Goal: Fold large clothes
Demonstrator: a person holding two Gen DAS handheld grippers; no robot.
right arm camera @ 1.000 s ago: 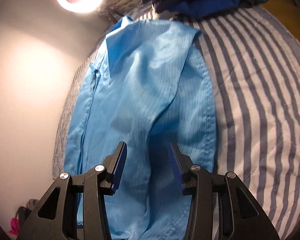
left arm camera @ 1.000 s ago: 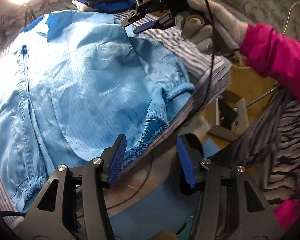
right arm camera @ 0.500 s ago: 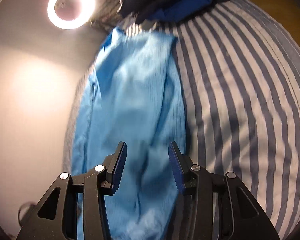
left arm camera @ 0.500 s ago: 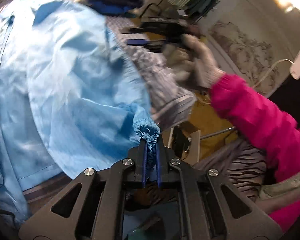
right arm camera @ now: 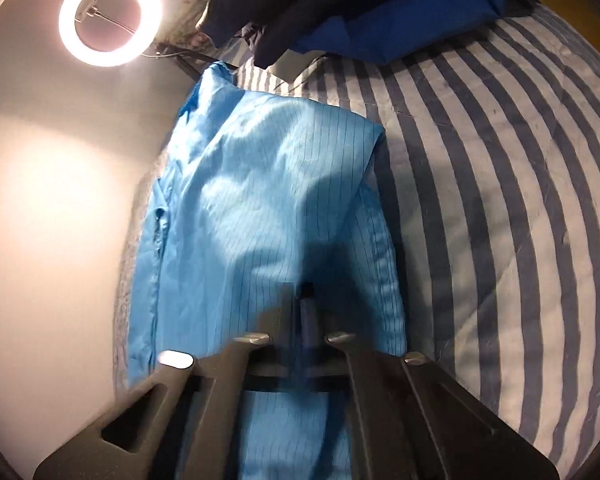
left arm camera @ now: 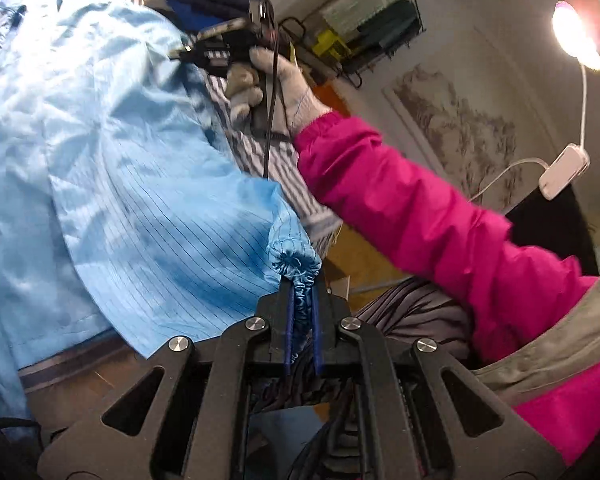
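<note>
A light blue pinstriped garment [left arm camera: 120, 160] lies spread over a striped bed sheet [right arm camera: 480, 200]. My left gripper [left arm camera: 302, 284] is shut on the gathered elastic cuff [left arm camera: 296, 260] of its sleeve and holds it lifted off the bed's edge. In the right wrist view my right gripper [right arm camera: 305, 294] sits low on the garment [right arm camera: 268, 200], its jaws closing with a fold of blue cloth between the pads. The left wrist view shows the same right gripper [left arm camera: 180, 53] pinching the garment's far side, held by a gloved hand [left arm camera: 284, 84].
A pile of dark and royal blue folded clothes [right arm camera: 340, 8] rests at the head of the bed. A pink sleeve [left arm camera: 400, 200] crosses the right of the left wrist view. A ring light [right arm camera: 110, 16] hangs on the wall, and a desk lamp [left arm camera: 576, 40] stands right.
My left gripper closed on the sleeve cuff and lifted it while rolling. My right gripper swept sideways and down onto the garment, and its jaws went from apart to together on the cloth.
</note>
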